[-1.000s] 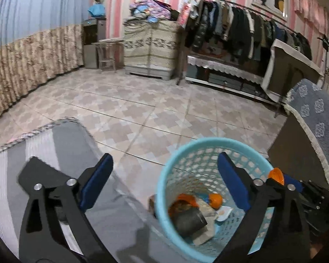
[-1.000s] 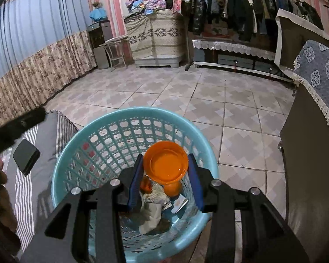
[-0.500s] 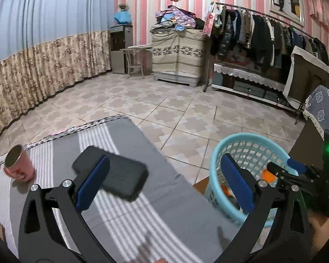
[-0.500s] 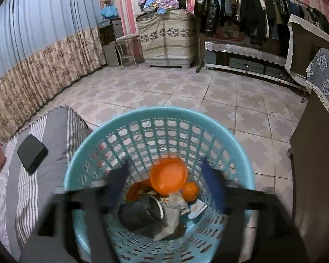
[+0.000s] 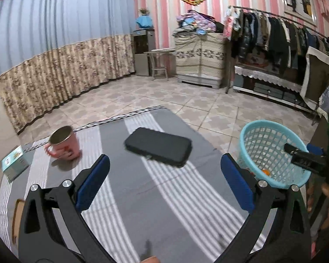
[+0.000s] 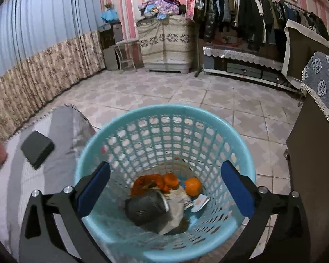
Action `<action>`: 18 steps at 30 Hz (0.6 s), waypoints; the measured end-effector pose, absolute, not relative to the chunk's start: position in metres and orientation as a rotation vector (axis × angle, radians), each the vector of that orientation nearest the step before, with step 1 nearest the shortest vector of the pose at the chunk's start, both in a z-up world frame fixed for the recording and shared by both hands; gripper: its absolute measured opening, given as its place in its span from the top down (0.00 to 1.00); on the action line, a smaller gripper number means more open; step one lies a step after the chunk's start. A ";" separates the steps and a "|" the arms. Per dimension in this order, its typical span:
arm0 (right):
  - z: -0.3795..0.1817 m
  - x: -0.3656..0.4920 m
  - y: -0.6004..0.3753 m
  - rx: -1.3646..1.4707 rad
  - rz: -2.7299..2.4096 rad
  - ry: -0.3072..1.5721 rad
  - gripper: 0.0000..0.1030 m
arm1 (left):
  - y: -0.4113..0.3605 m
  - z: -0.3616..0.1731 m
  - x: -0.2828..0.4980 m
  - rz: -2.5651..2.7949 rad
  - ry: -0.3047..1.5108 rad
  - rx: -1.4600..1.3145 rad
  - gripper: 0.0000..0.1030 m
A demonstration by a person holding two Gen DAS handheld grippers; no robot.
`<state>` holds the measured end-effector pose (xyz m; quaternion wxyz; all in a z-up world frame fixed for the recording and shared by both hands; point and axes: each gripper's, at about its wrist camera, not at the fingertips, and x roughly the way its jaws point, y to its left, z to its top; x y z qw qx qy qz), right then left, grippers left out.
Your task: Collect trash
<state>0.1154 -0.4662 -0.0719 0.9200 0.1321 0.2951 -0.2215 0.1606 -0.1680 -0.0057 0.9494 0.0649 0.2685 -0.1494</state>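
Right tool point(image 6: 164, 188) poised directly over the blue basket point(image 6: 129, 118); jaws opening, now spread wide, nothing between them. Placement reads as a drop position: straight above the opening, so anything let go lands inside. A second ago an orange lid sat pinched between its pads; that lid point(image 6: 150, 180) now lies in the basket bottom among the collected trash, beside a dark can point(image 6: 145, 207), crumpled paper point(image 6: 175, 210) and a small orange fruit point(image 6: 193, 186).

Left tool point(image 5: 164, 182) wide, empty, angled down over the striped grey cloth on the counter point(image 5: 142, 208). A second ago it looked into the basket; since then it has swung away to the counter, likely scouting the next piece.

Beyond its jaws: black case point(image 5: 158, 145) flat on the cloth, pink mug point(image 5: 64, 143) upright further left, small teal box point(image 5: 13, 162) at the edge. None looks plainly like trash; cannot tell what goes next.

Far right in the left view, the basket stands off the counter's end on the floor.
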 end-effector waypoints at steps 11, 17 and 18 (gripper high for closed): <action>-0.036 0.067 -0.374 0.266 -0.286 0.499 0.04 | -0.105 -0.005 0.121 -0.236 0.535 0.042 0.05; -0.030 0.047 -0.323 0.209 -0.176 0.492 0.04 | -0.088 -0.010 0.091 -0.200 0.512 0.090 0.05; -0.030 0.044 -0.317 0.201 -0.165 0.492 0.04 | -0.085 -0.011 0.086 -0.198 0.511 0.090 0.05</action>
